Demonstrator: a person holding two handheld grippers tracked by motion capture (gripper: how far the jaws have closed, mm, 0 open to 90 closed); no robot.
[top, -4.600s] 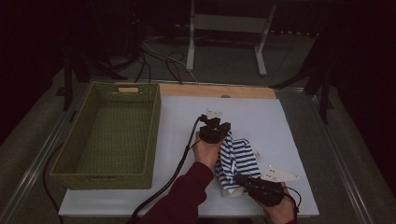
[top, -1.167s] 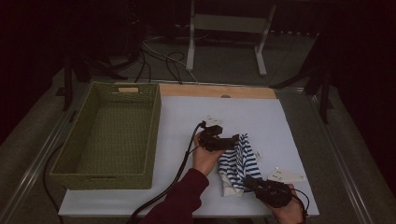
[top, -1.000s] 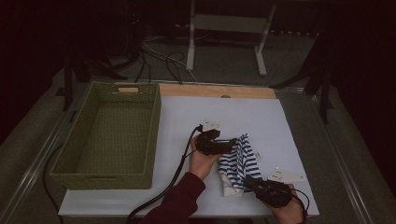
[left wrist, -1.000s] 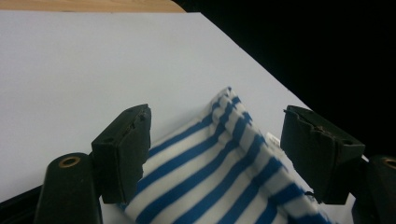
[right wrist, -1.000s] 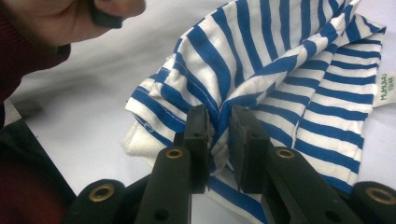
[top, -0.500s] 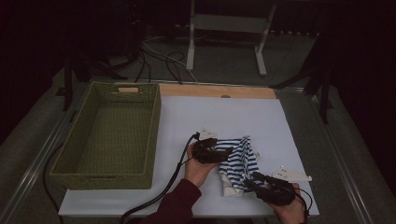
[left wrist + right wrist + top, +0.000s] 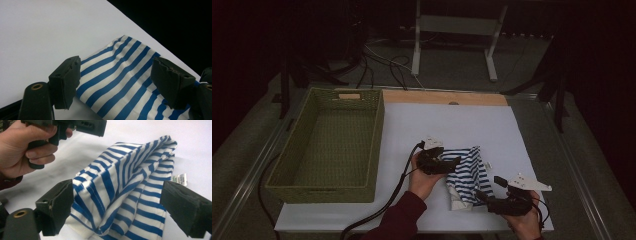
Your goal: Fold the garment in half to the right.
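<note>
Reaching in from six o'clock in the high view, the left hand (image 7: 422, 175) holds the left gripper (image 7: 453, 163) level, jaws pointing toward three o'clock over the near-left edge of the striped cloth (image 7: 467, 172). The right hand (image 7: 524, 222) carries the right gripper (image 7: 484, 197) low at five o'clock, aimed toward ten o'clock at the cloth's near corner. The cloth lies bunched on the white table (image 7: 452, 125), right of the green basket (image 7: 329, 145).

The left gripper view shows its jaws apart above the flat stripes, pads not touching. The right gripper view shows its jaws, which have just been opening, spread wide with the folded cloth between them but unpressed, a small label (image 7: 180, 179) beside it at two o'clock.
</note>
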